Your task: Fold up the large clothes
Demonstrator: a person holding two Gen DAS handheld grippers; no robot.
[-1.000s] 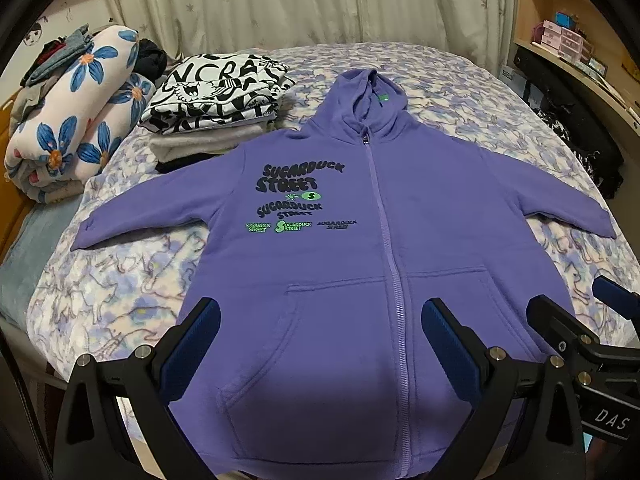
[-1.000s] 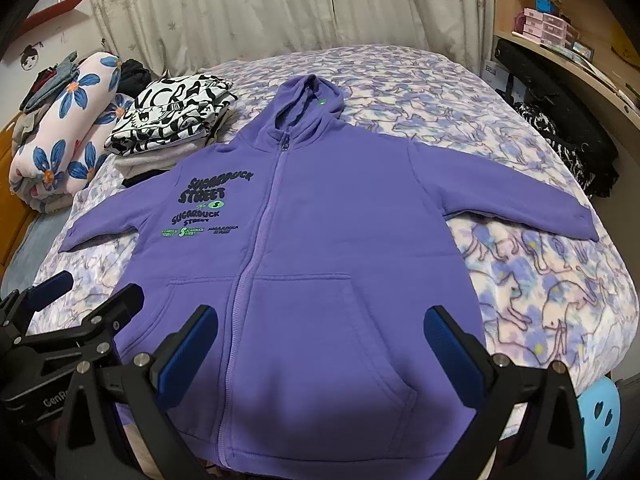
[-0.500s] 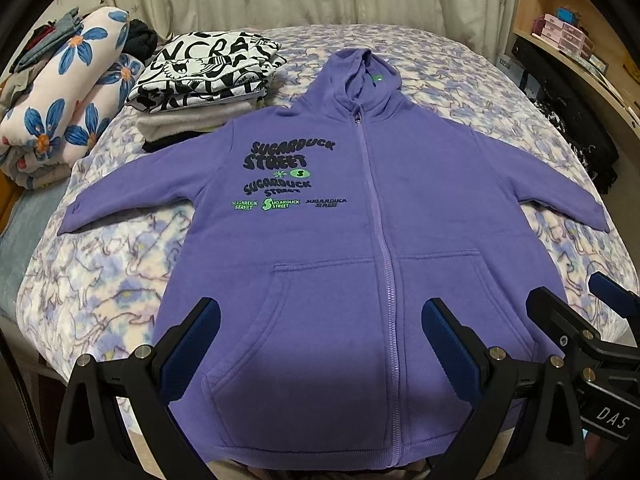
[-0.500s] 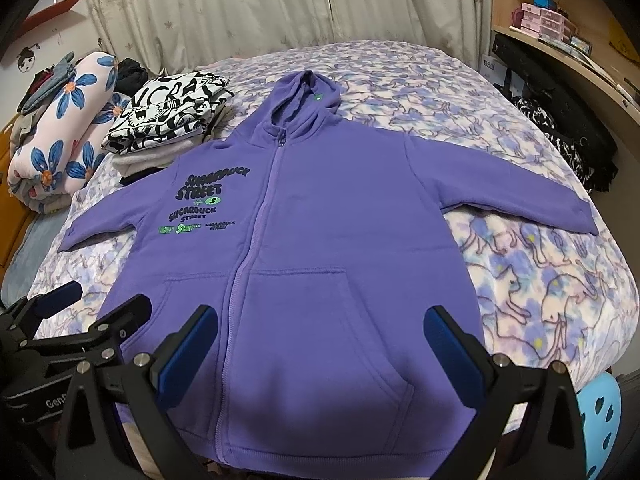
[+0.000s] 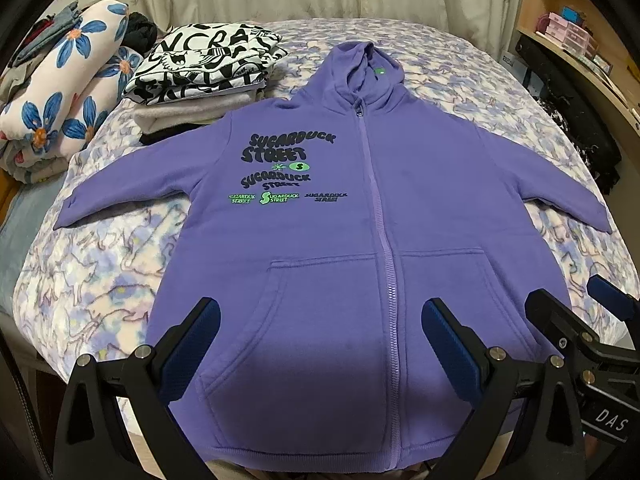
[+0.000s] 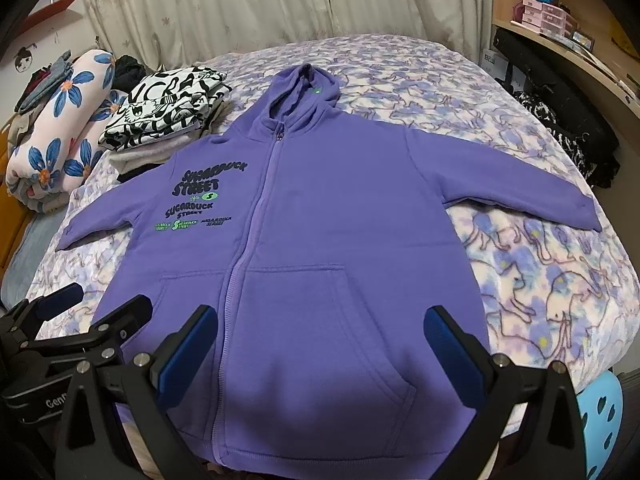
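Hem: the bottom edge of the purple zip-up fleece hoodie (image 5: 360,280) is partly hidden behind black gripper fingers (image 5: 192,344).
Stack: the folded black-and-white printed garment (image 5: 204,64) covers the grey clothes beneath.
Shelf boxes: the small pink boxes (image 6: 540,16) are too small to read.

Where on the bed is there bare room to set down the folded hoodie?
Bedspread lies bare right of the purple hoodie below its sleeve, and beyond the hood. Crowded at far left: folded clothes stack, floral roll.

left gripper (image 5: 320,334), right gripper (image 6: 320,336), jaws spread
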